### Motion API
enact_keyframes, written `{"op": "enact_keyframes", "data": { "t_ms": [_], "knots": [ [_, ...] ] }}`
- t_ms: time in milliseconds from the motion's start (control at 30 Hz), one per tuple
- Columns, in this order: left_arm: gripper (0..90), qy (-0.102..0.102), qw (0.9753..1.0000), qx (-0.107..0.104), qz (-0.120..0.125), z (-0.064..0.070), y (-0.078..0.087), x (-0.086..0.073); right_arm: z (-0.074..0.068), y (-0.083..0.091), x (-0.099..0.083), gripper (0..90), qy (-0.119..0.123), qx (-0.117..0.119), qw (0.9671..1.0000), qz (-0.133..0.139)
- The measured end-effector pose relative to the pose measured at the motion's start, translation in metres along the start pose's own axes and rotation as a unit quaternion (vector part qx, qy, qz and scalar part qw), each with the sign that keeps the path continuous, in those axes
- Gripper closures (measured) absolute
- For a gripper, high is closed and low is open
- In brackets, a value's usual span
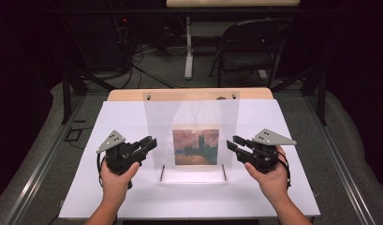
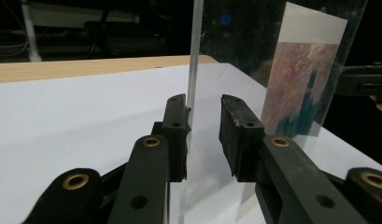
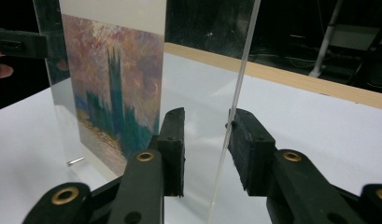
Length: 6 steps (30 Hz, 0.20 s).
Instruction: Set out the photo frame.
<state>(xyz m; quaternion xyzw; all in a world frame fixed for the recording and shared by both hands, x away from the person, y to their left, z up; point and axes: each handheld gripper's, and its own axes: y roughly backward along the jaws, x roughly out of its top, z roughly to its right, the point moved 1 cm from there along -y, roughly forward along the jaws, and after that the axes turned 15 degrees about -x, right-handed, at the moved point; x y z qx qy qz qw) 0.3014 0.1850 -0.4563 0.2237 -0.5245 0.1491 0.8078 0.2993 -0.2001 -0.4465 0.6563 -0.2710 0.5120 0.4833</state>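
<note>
A clear acrylic panel [image 1: 191, 112] stands upright on the white tabletop [image 1: 133, 197], with a painted print [image 1: 195, 146] of a tower under a reddish sky in its lower half. My left gripper [image 1: 153, 143] is at the panel's left edge. In the left gripper view its open jaws [image 2: 203, 121] straddle that edge [image 2: 194, 56], which lies close against the left pad. My right gripper [image 1: 231, 143] is at the panel's right edge. Its jaws [image 3: 205, 135] are open around that edge [image 3: 242, 70], near the right pad, and the print [image 3: 116, 88] shows beyond.
Two metal pins [image 1: 162, 172] [image 1: 224, 172] stick out at the panel's foot toward me. A wooden strip [image 1: 189, 95] runs behind the white surface. Beyond the table stand a dark folding chair [image 1: 254, 47] and a white table leg [image 1: 188, 47], with cables on the floor.
</note>
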Motion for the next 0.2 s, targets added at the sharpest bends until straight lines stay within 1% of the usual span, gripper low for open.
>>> {"op": "enact_keyframes", "data": {
  "t_ms": [33,67,100,167,200],
  "knots": [
    [70.2,0.0,1.0,0.0,0.0,0.0,0.0,0.0,0.0,0.0,0.0,65.3,0.0,0.0,1.0,0.0],
    [70.2,0.0,1.0,-0.005,0.002,0.002,0.002,-0.002,0.0,0.001,-0.001,63.8,0.004,0.003,1.0,0.0],
    [68.0,0.001,0.9999,-0.01,0.004,0.004,0.004,-0.005,-0.002,0.006,-0.005,62.4,-0.003,0.013,0.9999,0.003],
    [67.4,-0.001,0.9999,-0.011,0.0,0.005,0.005,-0.006,-0.003,0.006,-0.006,60.9,-0.006,0.016,0.9998,0.003],
    [65.6,0.0,1.0,-0.009,-0.001,0.006,0.005,-0.007,-0.005,0.006,-0.011,59.3,-0.004,0.023,0.9997,0.004]
  ]
}}
